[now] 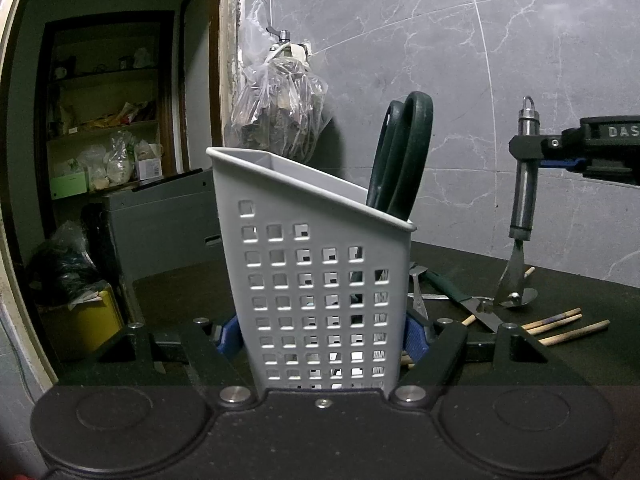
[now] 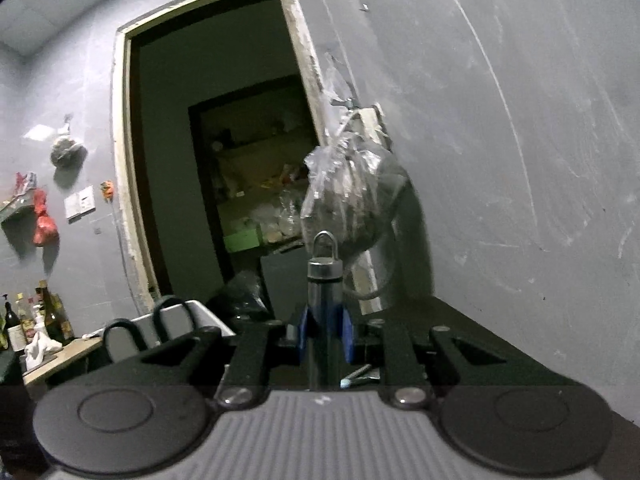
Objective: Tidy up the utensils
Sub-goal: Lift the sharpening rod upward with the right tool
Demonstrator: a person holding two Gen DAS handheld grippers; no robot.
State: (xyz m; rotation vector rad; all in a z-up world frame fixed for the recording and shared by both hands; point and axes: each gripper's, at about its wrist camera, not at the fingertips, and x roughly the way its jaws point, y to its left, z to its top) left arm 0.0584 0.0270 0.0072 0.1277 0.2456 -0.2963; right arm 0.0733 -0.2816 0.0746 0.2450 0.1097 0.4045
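A grey perforated utensil holder point(image 1: 304, 240) stands upright on the dark table, and my left gripper point(image 1: 324, 336) is shut on it, a blue pad on each side. Dark green scissors point(image 1: 404, 152) stick up out of its right end. To the right, my right gripper point(image 1: 532, 152) is shut on the steel handle of a pizza cutter point(image 1: 524, 196). The cutter hangs upright, its wheel just above the table. In the right wrist view the cutter handle point(image 2: 324, 280) rises between the blue pads of the right gripper point(image 2: 325, 332). The holder point(image 2: 200, 316) and scissors point(image 2: 168, 312) lie lower left.
Wooden chopsticks point(image 1: 560, 326), a green-handled knife point(image 1: 452, 288) and metal tongs point(image 1: 418, 292) lie on the table point(image 1: 580, 368) right of the holder. A plastic bag point(image 1: 276, 116) hangs on the marble wall behind. A dark doorway opens at the left. Bottles point(image 2: 24, 324) stand far left.
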